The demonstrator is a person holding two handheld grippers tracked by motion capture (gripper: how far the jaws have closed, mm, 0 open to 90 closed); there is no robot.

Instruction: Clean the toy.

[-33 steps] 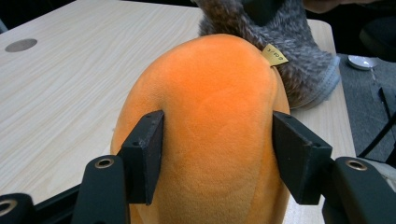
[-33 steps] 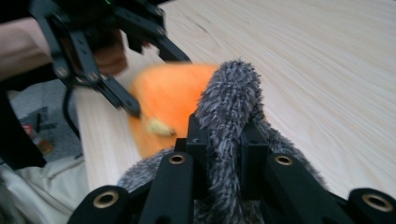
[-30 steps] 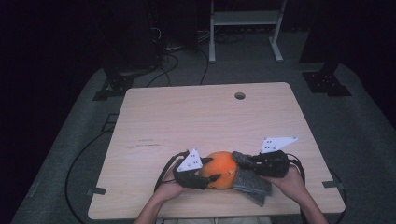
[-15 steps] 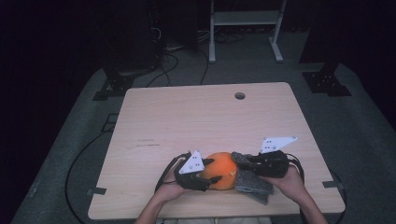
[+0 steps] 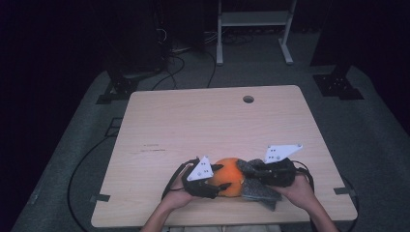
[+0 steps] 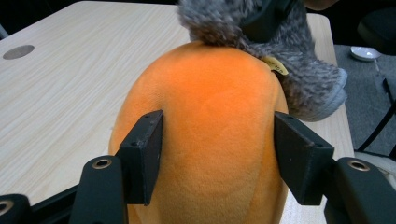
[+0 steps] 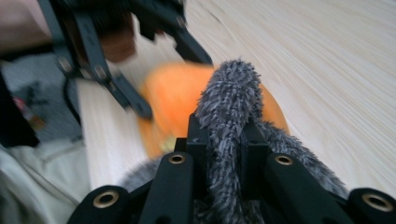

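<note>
Overhead, the orange plush [image 5: 228,177] sits near the table [image 5: 203,121]'s front edge, unmoved from a second ago. Left gripper [image 6: 219,158] squeezes its body. Right gripper [image 7: 223,140] pinches the grey fuzzy part [image 7: 229,107] (blurred, seemingly mid-tug); so both grips look secure.

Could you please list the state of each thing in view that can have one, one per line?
Orange plush toy: on the table, clamped at its sides.
Grey fuzzy piece: pinched in a fold, lying against the orange plush toy.
Left gripper: shut on the orange plush toy.
Right gripper: shut on the grey fuzzy piece.
Table: bare wood, with a round hole near the far edge.
</note>
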